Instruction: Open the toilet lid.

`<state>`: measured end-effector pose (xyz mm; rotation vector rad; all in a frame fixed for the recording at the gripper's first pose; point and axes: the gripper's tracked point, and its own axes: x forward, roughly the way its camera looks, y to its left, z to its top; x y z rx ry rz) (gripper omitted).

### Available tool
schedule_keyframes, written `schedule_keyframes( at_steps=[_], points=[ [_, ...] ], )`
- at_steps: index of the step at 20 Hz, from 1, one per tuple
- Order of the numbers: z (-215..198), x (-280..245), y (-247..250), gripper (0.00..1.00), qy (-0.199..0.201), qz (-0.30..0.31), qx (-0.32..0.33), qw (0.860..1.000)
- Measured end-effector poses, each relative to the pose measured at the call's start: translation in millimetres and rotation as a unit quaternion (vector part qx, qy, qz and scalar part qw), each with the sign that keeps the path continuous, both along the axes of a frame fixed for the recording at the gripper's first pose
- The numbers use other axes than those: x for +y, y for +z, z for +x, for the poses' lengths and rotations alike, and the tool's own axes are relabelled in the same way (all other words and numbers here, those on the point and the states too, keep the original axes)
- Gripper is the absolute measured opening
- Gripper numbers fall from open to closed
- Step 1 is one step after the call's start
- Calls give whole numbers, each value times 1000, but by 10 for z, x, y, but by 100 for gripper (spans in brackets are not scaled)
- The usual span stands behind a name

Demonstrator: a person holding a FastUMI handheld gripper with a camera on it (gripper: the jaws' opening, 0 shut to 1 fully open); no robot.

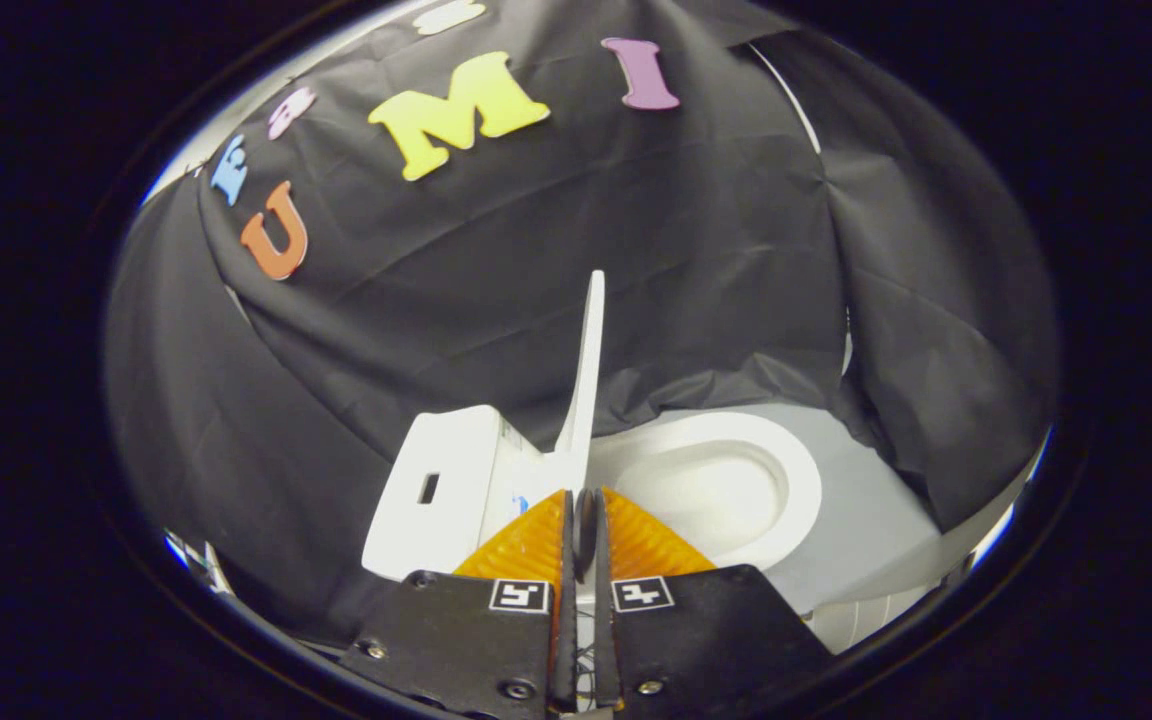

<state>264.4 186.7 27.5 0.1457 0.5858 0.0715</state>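
White toilet lid (588, 370) stands upright just beyond the nearly closed gripper (584, 497).

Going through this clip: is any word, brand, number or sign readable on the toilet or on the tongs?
None can be read.
Two square black-and-white marker tags on the tongs: coded patterns, not text.
Small blue mark on the white toilet body: too small to read.
The tongs are shut, their tips at the foot of the upright white plastic lid.
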Motion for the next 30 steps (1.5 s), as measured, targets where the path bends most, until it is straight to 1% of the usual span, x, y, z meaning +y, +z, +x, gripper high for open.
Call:
schedule_keyframes(
  at_steps=[4,8,10,14,16,19,23,25,30],
  points=[
    [-10,262,32,10,11,-38,-2,999],
    [-10,522,74,10,0,-72,-1,997],
    [-19,692,77,10,4,-86,-3,996],
    [-50,1051,78,10,16,-137,-24,990],
    [-25,1183,40,11,14,-160,-32,987],
    [-40,1442,-1,10,9,-179,-40,983],
    [-65,1719,-70,11,29,-211,-55,975],
    [-73,1841,-117,10,36,-210,-56,976],
    [-78,2180,-245,11,70,-210,-54,974]
  ],
)
